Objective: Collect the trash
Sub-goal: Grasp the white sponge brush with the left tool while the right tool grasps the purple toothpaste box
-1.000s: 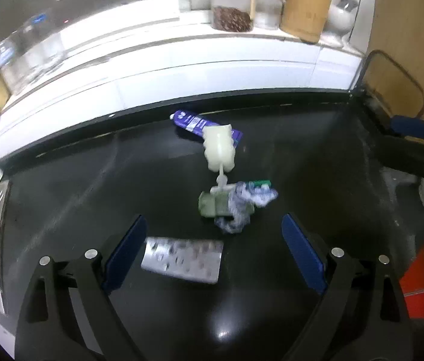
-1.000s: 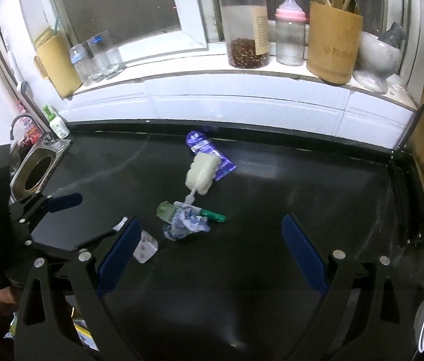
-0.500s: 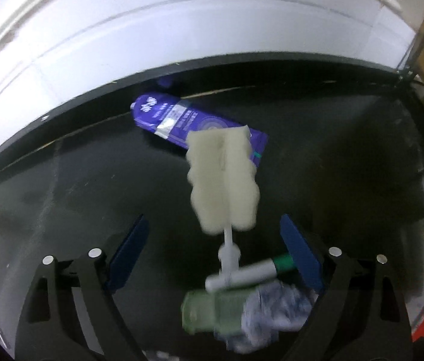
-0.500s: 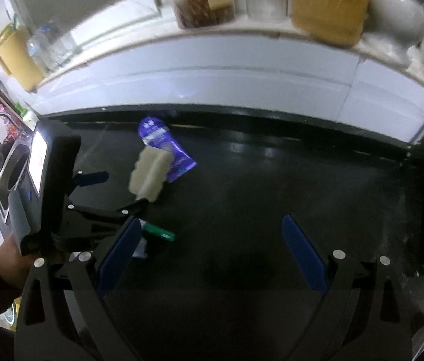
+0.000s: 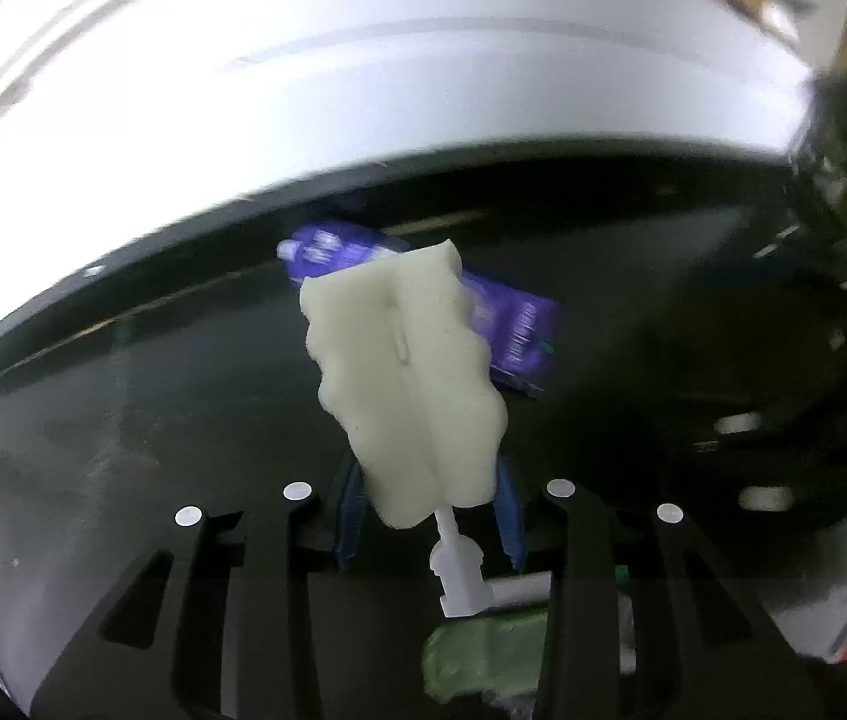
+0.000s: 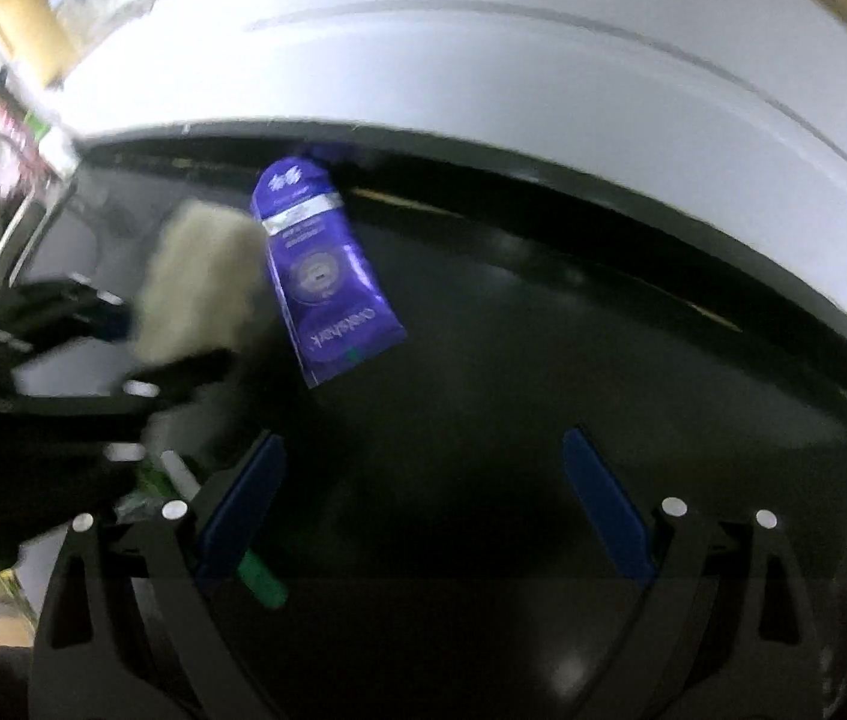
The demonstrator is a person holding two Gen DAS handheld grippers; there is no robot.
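Observation:
A cream sponge brush (image 5: 408, 384) lies on the black counter, its white stem toward me. My left gripper (image 5: 429, 513) has closed its blue pads on the sponge's near end. Behind the sponge lies a purple tube (image 5: 516, 330). In the right wrist view the purple tube (image 6: 321, 276) lies ahead and left of my open, empty right gripper (image 6: 423, 504). The sponge brush (image 6: 195, 288) and the left gripper (image 6: 63, 312) show blurred at the left.
A green wrapper (image 5: 483, 660) and the brush's white handle with green end (image 6: 261, 582) lie near the grippers. The white tiled ledge (image 5: 363, 72) runs behind the black counter (image 6: 543, 360). The right gripper's dark body (image 5: 813, 300) fills the right of the left wrist view.
Both grippers moved forward and down toward the counter's back. The left jaws went from wide open to closed on the sponge. The right gripper now faces the purple tube closely.

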